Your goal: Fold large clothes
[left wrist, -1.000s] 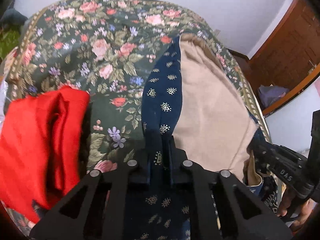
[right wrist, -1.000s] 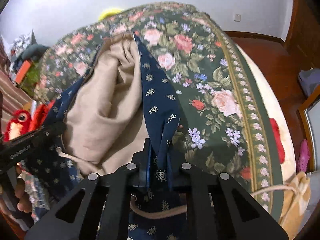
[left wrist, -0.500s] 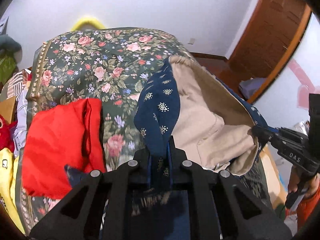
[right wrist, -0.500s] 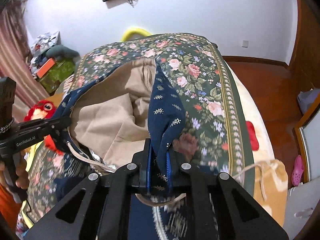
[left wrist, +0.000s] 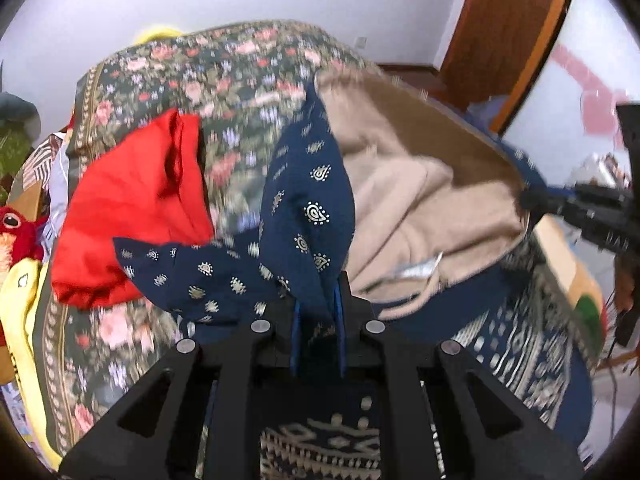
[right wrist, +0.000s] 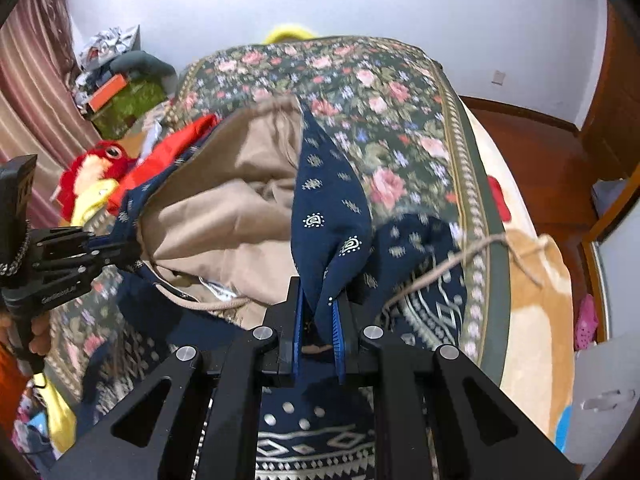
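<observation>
A large navy patterned garment with a beige lining hangs open between my two grippers above the floral bed. My left gripper is shut on one navy edge of it. My right gripper is shut on the opposite navy edge; the beige lining sags between. Each gripper shows in the other's view: the right one at the right edge, the left one at the left edge. A beige drawstring dangles from the garment.
A red garment lies on the bed's left side, beside a red plush toy and yellow cloth. A tan blanket covers the bed's right edge. A wooden door and wood floor lie to the right.
Both grippers have lifted and pulled back with the garment, so it has risen off the bed. More of its lower patterned part and the room now shows.
</observation>
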### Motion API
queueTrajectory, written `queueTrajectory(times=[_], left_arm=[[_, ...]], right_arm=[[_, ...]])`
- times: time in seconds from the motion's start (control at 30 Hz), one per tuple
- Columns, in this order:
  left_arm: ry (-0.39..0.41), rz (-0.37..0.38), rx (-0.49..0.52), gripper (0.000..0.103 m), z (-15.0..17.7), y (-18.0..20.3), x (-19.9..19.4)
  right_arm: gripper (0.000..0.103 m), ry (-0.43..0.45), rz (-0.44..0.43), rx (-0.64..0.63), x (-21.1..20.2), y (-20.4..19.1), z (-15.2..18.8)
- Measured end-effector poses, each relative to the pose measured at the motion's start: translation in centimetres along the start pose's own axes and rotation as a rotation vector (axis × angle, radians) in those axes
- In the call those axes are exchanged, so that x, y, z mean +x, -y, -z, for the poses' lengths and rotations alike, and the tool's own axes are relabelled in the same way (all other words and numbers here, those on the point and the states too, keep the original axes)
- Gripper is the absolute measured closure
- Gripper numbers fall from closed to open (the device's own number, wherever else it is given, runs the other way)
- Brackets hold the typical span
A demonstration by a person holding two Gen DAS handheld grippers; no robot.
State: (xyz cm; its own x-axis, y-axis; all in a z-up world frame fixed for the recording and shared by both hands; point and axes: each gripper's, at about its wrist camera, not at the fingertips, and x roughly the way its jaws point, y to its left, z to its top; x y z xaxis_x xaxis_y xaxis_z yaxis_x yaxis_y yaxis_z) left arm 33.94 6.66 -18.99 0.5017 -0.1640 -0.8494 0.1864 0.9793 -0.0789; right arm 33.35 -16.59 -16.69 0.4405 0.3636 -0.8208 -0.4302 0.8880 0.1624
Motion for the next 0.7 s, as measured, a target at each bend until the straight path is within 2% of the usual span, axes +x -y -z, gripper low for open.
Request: queueTrajectory(times=[0.07, 0.13, 0.23, 0.37, 0.43, 0.53, 0.63, 0.7], left_arm=[[-0.027, -0.022, 0.018, 0.086, 1.4, 0.3, 0.6], [-0.041, -0.043, 0.022, 0.068, 2.4, 0.3, 0.9], [-0.057, -0.070, 0.022, 0.049, 4.0, 0.3, 1.4], [-0.081, -0.099, 0.047, 0.048, 4.9, 0.6, 1.4], [-0.070, -0.099, 0.062, 0.047, 4.8, 0.8, 0.8], [-0.028, -0.108, 0.077, 0.036, 3.9, 1.1, -0.5], [0.028, -0.110, 0.080, 0.034, 2.3, 1.3, -1.8], [0.062, -0.106, 0.070, 0.031, 1.0, 1.3, -2.4]], right_arm=[[0.088, -0.014, 0.005, 0.002, 0.4, 0.0, 1.0], [0.088, -0.023, 0.022, 0.006, 0.8, 0.1, 1.8], [0.084, -0.052, 0.034, 0.007, 1.5, 0.2, 2.7], [0.065, -0.083, 0.042, 0.031, 1.6, 0.7, 3.3], [0.065, -0.071, 0.042, 0.026, 1.1, 0.6, 3.3], [0.063, -0.027, 0.049, -0.010, -0.2, 0.1, 2.5], [0.048, 0.037, 0.051, -0.007, -1.5, -0.2, 0.9], [0.044, 0.081, 0.045, -0.018, -2.0, -0.6, -0.3]])
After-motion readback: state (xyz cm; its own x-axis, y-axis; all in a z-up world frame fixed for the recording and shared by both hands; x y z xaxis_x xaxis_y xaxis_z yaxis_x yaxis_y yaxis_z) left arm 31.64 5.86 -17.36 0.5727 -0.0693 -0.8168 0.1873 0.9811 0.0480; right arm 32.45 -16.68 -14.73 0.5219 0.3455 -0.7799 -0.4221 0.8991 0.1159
